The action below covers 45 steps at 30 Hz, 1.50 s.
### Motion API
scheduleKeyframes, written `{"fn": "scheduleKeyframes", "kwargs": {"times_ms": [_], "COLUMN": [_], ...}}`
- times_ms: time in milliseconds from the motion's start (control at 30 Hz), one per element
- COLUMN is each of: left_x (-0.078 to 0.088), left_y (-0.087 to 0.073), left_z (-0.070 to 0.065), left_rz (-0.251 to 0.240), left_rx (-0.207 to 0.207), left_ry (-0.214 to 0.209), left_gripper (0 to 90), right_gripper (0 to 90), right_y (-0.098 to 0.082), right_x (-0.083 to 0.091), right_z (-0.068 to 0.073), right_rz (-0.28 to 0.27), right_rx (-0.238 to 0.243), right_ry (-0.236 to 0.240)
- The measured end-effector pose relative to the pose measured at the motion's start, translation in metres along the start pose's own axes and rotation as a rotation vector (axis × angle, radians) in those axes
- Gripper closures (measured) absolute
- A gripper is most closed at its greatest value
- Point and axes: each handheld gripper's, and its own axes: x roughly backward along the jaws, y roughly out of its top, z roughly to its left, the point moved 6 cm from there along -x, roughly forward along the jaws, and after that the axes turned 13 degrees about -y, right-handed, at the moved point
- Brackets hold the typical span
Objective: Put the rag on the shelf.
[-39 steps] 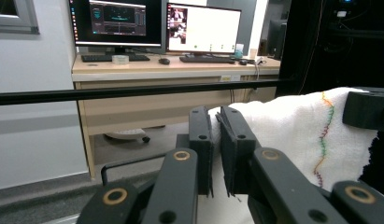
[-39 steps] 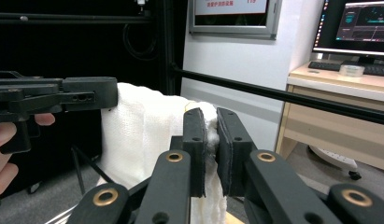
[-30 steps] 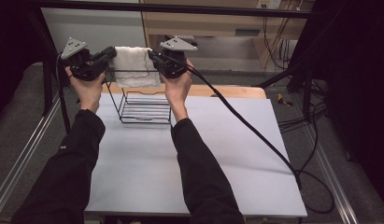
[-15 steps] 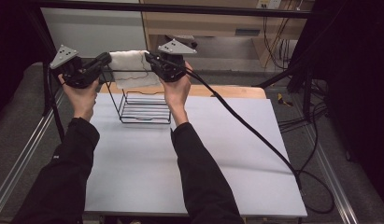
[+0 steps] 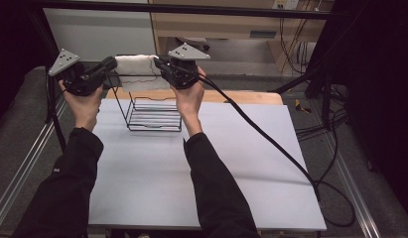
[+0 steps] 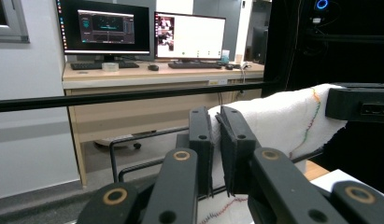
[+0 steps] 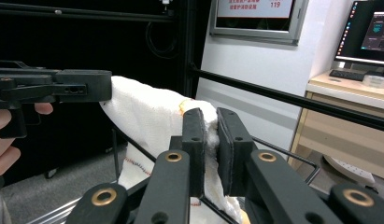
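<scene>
both grippers pinch the white towel above the wire rack.

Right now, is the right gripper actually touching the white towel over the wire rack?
Touching. In the right gripper view, the right gripper has its jaws closed on a fold of the white towel, the cloth pinched between both pads.

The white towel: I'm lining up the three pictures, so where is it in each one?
High view: the towel is top left of centre, stretched between the two grippers above the wire rack.
Left gripper view: the towel runs from the centre to the right.
Right gripper view: the towel runs from the centre to the left.
Shared landmark: the towel's coloured edge stitching.
</scene>
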Motion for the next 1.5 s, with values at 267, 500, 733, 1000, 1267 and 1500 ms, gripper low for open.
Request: {"fn": "scheduleKeyframes", "kwargs": {"times_ms": [267, 500, 733, 1000, 1267, 1500], "left_x": [0.009, 0.018, 0.019, 0.019, 0.016, 0.022], "left_y": [-0.008, -0.017, -0.025, -0.031, -0.036, -0.011], "left_z": [-0.006, -0.012, -0.015, -0.017, -0.016, -0.02], "left_rz": [0.033, 0.062, 0.098, 0.134, 0.194, 0.169], "left_rx": [-0.013, -0.013, 0.0, 0.021, 0.033, 0.034], "left_ry": [-0.011, -0.017, -0.027, -0.032, -0.026, -0.034], "left_gripper": [83.3, 83.0, 82.7, 82.0, 79.5, 70.3], "right_gripper": [82.0, 80.9, 79.7, 78.7, 80.6, 80.7], "right_y": [-0.005, -0.011, -0.019, -0.029, -0.038, -0.042], "right_x": [0.007, 0.015, 0.019, 0.023, 0.022, 0.022], "right_z": [0.005, 0.01, 0.014, 0.015, 0.017, 0.016], "right_rz": [0.019, 0.05, 0.087, 0.107, 0.134, 0.138], "right_rx": [0.008, 0.014, 0.04, 0.041, 0.068, 0.073], "right_ry": [0.02, 0.043, 0.05, 0.061, 0.062, 0.062]}}
